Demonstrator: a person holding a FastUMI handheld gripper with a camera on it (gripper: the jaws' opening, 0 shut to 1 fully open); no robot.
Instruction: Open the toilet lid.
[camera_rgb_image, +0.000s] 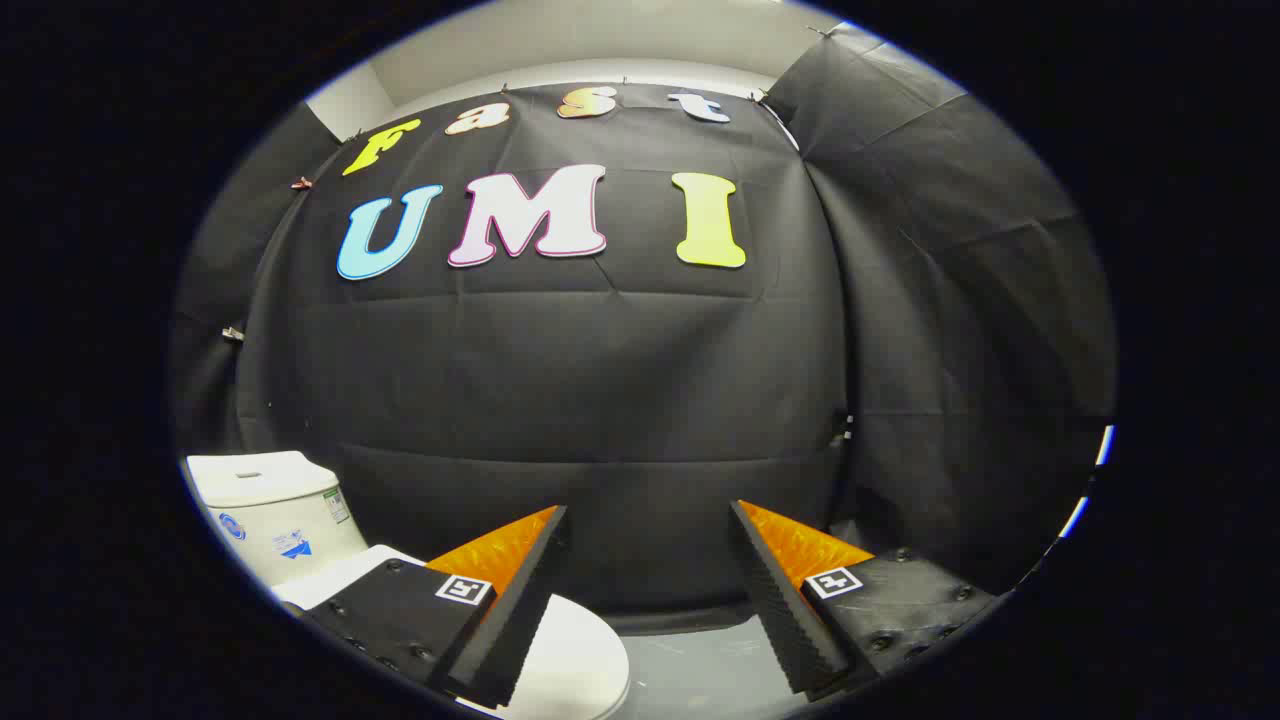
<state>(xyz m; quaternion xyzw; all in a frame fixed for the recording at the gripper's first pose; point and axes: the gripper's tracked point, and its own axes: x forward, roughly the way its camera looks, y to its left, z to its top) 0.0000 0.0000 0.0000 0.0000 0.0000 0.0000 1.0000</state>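
Note:
A white toilet stands low on the left, against the black cloth wall. Its cistern (272, 510) sits behind, with stickers on its front. The lid (575, 665) lies flat and closed, its rounded front edge showing under and just right of my left finger (505, 610). My gripper (650, 520) hovers above the toilet with its fingers wide apart and nothing between them. The right finger (785, 600) is over the floor, to the right of the lid.
Black cloth walls (600, 380) close off the back and the right side, meeting in a corner on the right. A strip of pale grey floor (700, 665) runs between the fingers, beside the toilet.

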